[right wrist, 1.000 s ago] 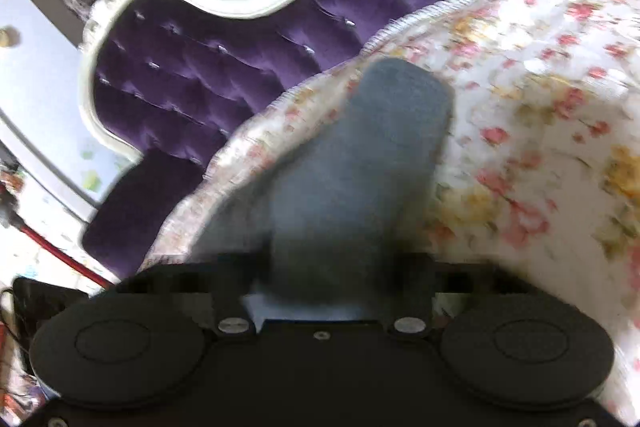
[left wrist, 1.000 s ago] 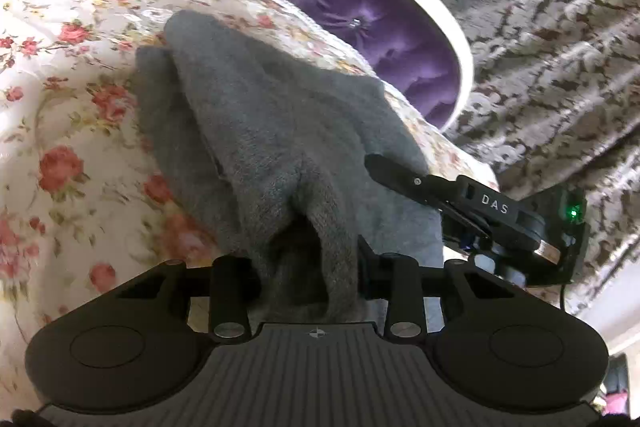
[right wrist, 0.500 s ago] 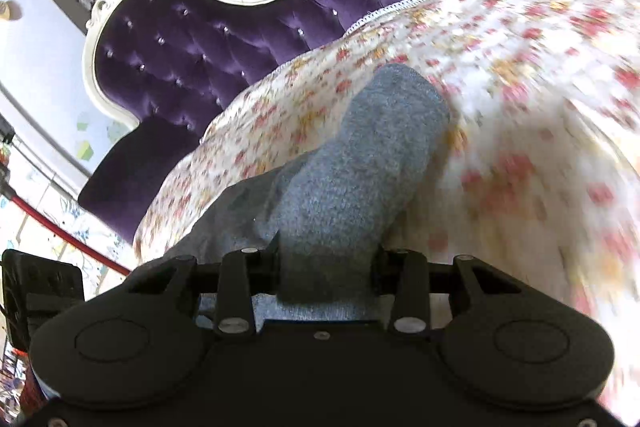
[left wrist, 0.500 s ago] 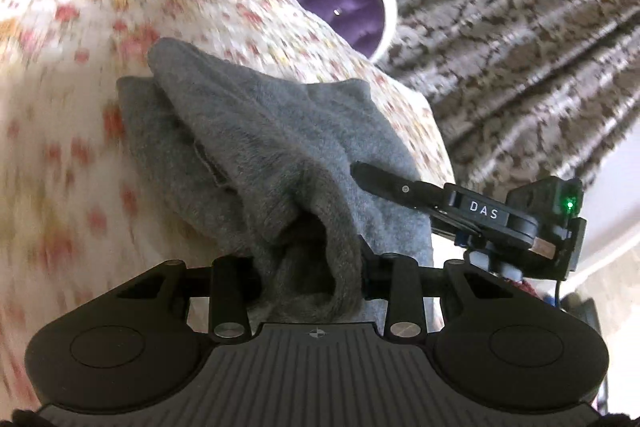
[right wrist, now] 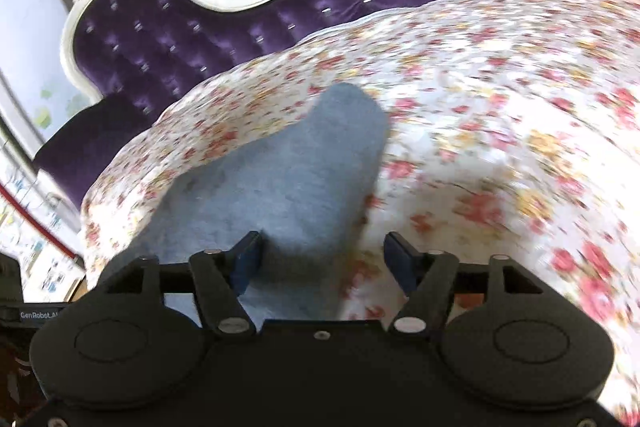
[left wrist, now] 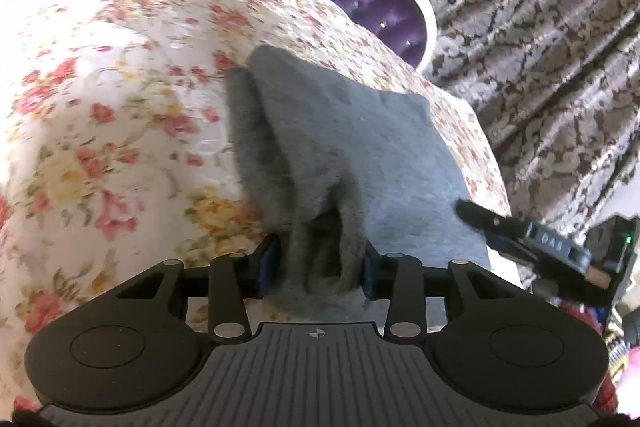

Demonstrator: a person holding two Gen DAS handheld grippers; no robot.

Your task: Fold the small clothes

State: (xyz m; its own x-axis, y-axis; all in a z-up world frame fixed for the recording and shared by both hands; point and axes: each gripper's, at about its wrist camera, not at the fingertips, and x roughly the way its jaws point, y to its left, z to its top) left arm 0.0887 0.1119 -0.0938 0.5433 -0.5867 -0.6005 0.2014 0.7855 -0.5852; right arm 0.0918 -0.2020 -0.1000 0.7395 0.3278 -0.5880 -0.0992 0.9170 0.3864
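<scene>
A small grey knit garment (left wrist: 344, 147) lies folded on the floral bedspread (left wrist: 100, 87). My left gripper (left wrist: 320, 263) is shut on a bunched near edge of it. The right gripper shows in the left wrist view (left wrist: 520, 235) at the garment's right side. In the right wrist view the garment (right wrist: 288, 171) lies flat between and ahead of the fingers. My right gripper (right wrist: 324, 259) is open, its jaws spread wide with the cloth loose between them.
A purple tufted headboard with a white frame (right wrist: 224, 27) stands behind the bed. Patterned dark curtains (left wrist: 540, 27) hang beyond it. The bed's edge (left wrist: 492, 163) runs just right of the garment.
My right gripper has opened and let go of the garment, which now lies flatter on the bed. My left gripper still grips its edge.
</scene>
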